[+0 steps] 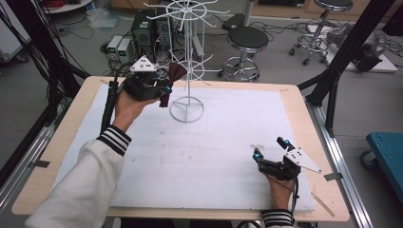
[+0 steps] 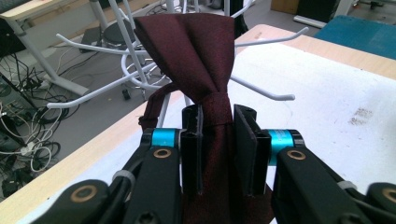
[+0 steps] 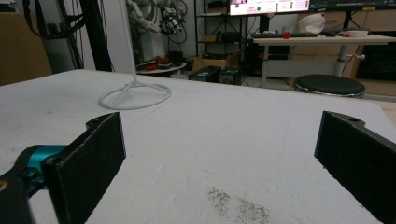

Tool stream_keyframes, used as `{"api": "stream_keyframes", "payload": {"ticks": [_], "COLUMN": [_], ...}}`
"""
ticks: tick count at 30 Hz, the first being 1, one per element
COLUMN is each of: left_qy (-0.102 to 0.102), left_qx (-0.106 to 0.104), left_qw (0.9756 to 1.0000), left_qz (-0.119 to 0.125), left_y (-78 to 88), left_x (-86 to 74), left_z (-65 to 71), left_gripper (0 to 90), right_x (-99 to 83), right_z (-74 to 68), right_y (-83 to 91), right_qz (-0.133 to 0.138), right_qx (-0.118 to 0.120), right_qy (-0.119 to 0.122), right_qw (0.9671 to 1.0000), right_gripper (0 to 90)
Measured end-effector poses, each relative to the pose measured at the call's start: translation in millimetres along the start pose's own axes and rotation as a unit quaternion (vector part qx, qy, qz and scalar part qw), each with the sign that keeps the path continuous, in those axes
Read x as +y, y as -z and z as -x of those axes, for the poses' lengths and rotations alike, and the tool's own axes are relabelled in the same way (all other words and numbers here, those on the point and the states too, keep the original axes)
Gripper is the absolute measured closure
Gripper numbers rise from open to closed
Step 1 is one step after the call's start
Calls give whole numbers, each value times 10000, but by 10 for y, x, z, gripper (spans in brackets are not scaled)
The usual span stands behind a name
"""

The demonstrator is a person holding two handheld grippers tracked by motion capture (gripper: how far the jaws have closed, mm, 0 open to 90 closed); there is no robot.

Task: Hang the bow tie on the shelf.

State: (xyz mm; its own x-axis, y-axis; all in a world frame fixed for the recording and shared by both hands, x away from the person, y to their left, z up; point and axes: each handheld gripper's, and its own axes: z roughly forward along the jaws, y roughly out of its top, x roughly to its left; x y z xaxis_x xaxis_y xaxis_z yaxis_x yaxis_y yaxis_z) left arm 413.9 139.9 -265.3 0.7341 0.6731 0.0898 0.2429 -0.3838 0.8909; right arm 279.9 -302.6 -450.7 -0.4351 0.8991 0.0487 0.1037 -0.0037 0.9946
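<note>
Hanging looked to be the step: the left tongs (image 2: 217, 122), clenched on the dark red bow tie (image 2: 196, 56) at its knot, held it up beside the white wire rack (image 1: 187, 52). Its strap loop should slide squarely over a prong. The bow's long axis ran upward, fanned end toward the rack. The right tongs (image 3: 219, 154) rested released on the worktop (image 1: 199, 156).

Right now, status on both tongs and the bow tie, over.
Left tongs shut on dark red bow tie, held up by the white wire rack. Right tongs open, empty, low over the white mat. Rack's hooks close ahead of the tie.
</note>
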Motion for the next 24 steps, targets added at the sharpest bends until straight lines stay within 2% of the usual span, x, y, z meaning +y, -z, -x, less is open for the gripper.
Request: {"api": "stream_keyframes", "payload": {"ticks": [4,10,12,15,19,22,24], "left_qy": [24,-55,-37,-82,-262,-231,-306], "left_qx": [-38,-32,4,28,-75,-216,-346], "left_qw": [10000,10000,9999,9994,9972,9940,9916], "left_qz": [14,61,117,343,695,1042,1204], "left_y": [4,29,43,87,154,233,300], "left_x": [-10,1,1,-1,-22,-65,-136], "left_z": [9,22,28,37,54,63,75], "left_gripper": [680,611,558,436,204,87,56], "right_x": [0,-1,0,0,-1,1,0], "right_z": [-5,-8,-5,-5,-9,-9,-24], "right_y": [1,3,1,1,2,-1,1], "right_qz": [-13,-26,-14,-15,-29,-22,-53], "right_qx": [0,4,2,2,3,-5,-5], "right_qy": [-19,-36,-19,-17,-29,28,27], "right_qw": [10000,10000,10000,10000,10000,10000,10000], "right_gripper": [12,12,12,12,12,12,12]}}
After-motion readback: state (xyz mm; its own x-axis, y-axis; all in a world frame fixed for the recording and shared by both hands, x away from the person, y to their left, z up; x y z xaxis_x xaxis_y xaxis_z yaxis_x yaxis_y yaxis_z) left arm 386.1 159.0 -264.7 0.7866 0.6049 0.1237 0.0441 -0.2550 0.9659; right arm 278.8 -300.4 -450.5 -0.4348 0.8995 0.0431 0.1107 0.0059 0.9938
